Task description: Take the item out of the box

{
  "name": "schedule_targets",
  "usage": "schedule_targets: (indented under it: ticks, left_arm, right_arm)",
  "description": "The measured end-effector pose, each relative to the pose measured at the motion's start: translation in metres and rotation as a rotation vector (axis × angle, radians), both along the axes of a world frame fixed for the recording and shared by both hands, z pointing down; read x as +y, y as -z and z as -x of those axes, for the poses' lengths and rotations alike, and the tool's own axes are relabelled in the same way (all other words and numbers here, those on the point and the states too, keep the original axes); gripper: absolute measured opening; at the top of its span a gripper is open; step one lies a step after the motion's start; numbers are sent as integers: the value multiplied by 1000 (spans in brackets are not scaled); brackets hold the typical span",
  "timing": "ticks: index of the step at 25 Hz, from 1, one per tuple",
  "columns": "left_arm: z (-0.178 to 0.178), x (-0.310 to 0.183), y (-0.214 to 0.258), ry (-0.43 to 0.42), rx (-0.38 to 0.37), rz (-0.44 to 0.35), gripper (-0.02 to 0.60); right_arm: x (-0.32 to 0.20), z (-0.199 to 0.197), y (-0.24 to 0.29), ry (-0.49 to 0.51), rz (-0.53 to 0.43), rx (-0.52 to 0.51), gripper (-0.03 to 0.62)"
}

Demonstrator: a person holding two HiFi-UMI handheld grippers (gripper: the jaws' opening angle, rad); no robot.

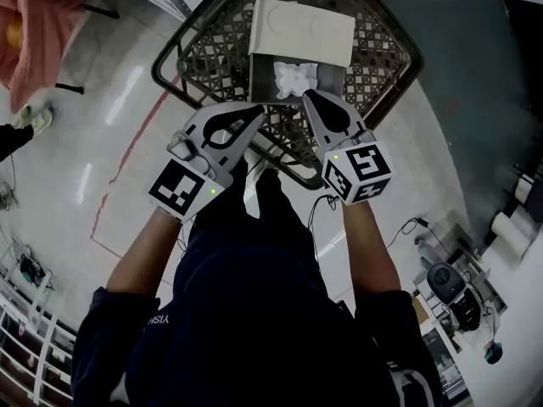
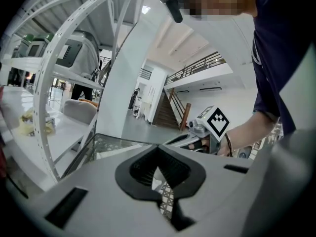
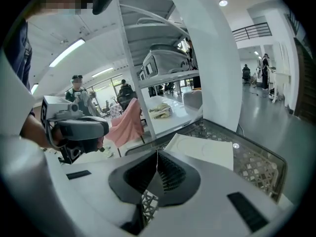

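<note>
An open white box (image 1: 299, 25) stands on a black wire-mesh table (image 1: 383, 62), its lid folded back. A crumpled white item (image 1: 293, 76) lies inside it. My left gripper (image 1: 257, 114) hovers just in front of the box at its near-left corner, jaws shut and empty. My right gripper (image 1: 308, 97) is at the near edge of the box, right beside the item, also shut with nothing between its fingers. In the right gripper view the box lid (image 3: 203, 151) lies ahead of the shut jaws, with the left gripper (image 3: 74, 127) off to the left.
The mesh table has a raised rim (image 1: 170, 53). A pink cloth (image 1: 34, 19) hangs at the far left. Red tape (image 1: 127, 172) marks the glossy floor. Cables and equipment (image 1: 445, 282) sit at the lower right. White shelving (image 3: 163, 73) stands behind the table.
</note>
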State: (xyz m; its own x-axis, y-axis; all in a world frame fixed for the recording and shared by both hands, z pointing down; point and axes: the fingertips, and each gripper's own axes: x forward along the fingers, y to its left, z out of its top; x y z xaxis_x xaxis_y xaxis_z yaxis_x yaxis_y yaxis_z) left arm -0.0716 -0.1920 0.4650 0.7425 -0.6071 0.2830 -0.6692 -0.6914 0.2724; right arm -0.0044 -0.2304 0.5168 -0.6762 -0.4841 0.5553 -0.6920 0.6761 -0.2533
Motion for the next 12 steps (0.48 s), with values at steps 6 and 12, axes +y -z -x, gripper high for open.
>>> schedule_targets:
  ticks: [6, 12]
  left_arm:
    - [-8, -20, -55, 45, -3, 70, 8]
    - [-14, -37, -86, 66, -6, 100, 8]
  right_arm:
    - [-17, 1, -65, 91, 68, 73, 26]
    - [-27, 3, -118, 208, 128, 180, 74]
